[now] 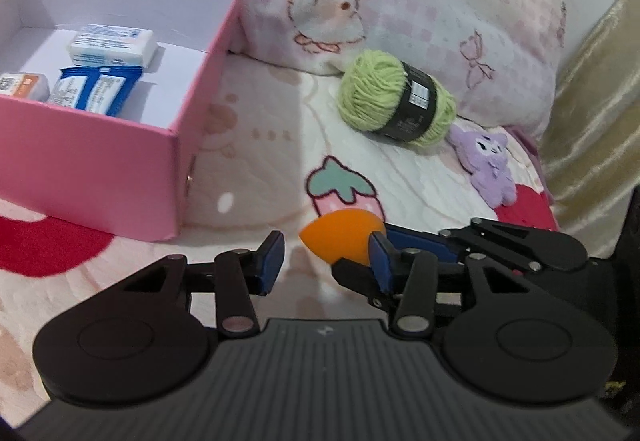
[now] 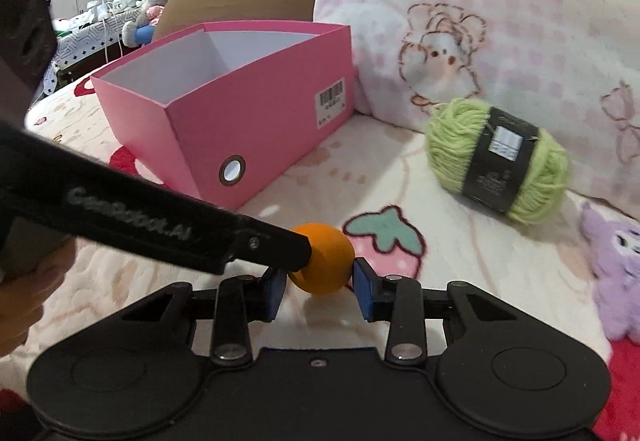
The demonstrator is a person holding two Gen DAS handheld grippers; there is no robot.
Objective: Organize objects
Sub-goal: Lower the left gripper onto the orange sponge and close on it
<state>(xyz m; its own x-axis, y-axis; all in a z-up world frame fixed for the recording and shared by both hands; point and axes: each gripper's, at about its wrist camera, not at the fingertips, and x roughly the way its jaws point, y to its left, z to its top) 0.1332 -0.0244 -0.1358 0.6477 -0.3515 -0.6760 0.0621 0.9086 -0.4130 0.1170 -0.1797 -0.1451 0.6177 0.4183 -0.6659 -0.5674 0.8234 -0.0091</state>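
We are gripping an orange sponge (image 2: 323, 260) between the blue pads of our right gripper (image 2: 320, 287), jaws closed most of the way onto it. Our left gripper (image 1: 326, 265) is sitting just left of it, jaws partly apart with nothing between them, one finger touching the sponge. Ahead and left, a pink box (image 1: 100, 165) is holding small packets (image 1: 112, 45). Ahead and right, green yarn (image 2: 498, 163) is lying against a pillow (image 2: 500, 13), with a purple plush toy (image 1: 486, 165) just beside the yarn.

Right claw (image 2: 320, 283) angled downward, jaws clamped on load; left claw (image 1: 326, 265) angled downward, jaws parted.
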